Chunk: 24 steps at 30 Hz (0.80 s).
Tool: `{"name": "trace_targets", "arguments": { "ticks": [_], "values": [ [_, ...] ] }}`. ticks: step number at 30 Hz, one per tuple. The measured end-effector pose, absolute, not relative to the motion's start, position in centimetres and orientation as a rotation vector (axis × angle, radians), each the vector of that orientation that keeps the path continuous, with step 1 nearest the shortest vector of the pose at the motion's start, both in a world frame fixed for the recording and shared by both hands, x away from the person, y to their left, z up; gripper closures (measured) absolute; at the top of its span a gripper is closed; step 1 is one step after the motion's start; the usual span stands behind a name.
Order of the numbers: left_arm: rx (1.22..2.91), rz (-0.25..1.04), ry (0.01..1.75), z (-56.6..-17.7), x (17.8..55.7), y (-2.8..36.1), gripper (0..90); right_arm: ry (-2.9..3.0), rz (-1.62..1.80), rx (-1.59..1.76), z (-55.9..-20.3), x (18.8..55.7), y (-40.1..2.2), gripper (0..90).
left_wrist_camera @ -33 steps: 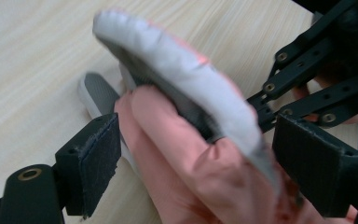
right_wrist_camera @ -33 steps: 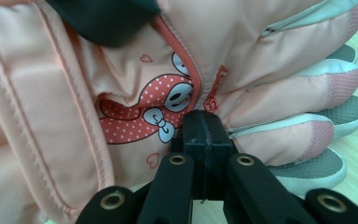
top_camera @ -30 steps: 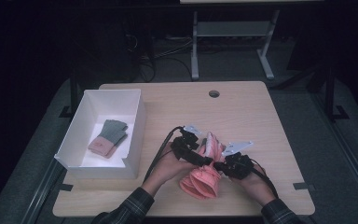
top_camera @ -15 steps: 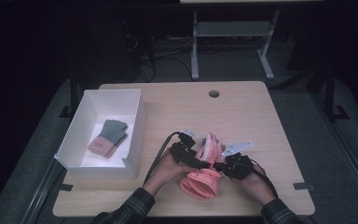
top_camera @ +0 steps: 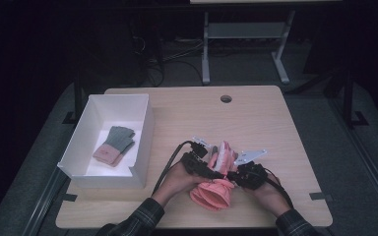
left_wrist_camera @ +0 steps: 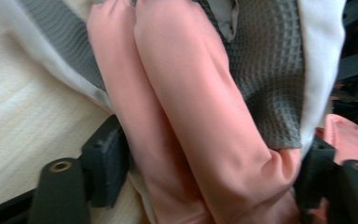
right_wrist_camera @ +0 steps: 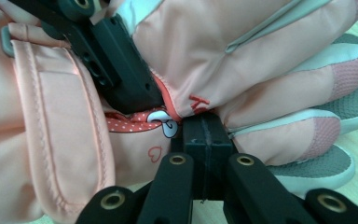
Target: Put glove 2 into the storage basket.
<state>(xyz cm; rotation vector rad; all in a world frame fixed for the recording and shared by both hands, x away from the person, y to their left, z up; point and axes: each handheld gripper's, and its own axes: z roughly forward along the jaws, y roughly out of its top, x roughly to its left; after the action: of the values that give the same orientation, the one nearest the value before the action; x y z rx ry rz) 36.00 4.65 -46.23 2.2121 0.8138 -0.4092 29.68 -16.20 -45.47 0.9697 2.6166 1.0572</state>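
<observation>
Near the front edge of the desk (top_camera: 275,123), right of the white box (top_camera: 142,142) that holds a grey-and-pink knit glove (top_camera: 114,145), a pink ski glove (top_camera: 215,189) lies between the person's two hands. Its cuff faces the person and its fingers point away, raised between the two claws. In the left gripper view, the left claw (left_wrist_camera: 205,168) has the glove's pink and grey folds between its jaws; the jaws have just been closing, and the fabric reaches both pads. The right claw (right_wrist_camera: 204,140) has its jaws pressed flat together at the seam where the fingers meet the palm; I cannot tell whether fabric is pinched between them. Compared with a second ago, the left hand sits slightly lower on the glove, while the right hand and the glove are where they were.
</observation>
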Motion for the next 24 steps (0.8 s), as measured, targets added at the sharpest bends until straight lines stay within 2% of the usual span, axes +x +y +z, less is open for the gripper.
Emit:
{"name": "trace_targets", "arguments": {
  "ticks": [10,13,16,24],
  "values": [
    [2.178,-0.457,0.789,-46.1,36.2,5.3,57.7,2.616,1.105,0.963,-45.3,29.7,-16.8,88.6],
    [2.158,-0.470,0.790,-45.9,36.3,5.5,59.2,2.607,1.173,0.975,-44.7,29.5,-17.9,75.1],
    [2.153,-0.473,0.791,-45.4,36.3,5.4,59.7,2.551,1.247,0.997,-43.7,28.9,-19.2,67.3],
    [2.149,-0.434,0.803,-43.5,36.2,6.1,59.9,2.447,1.335,1.068,-43.0,28.5,-22.5,38.5]
  ]
}}
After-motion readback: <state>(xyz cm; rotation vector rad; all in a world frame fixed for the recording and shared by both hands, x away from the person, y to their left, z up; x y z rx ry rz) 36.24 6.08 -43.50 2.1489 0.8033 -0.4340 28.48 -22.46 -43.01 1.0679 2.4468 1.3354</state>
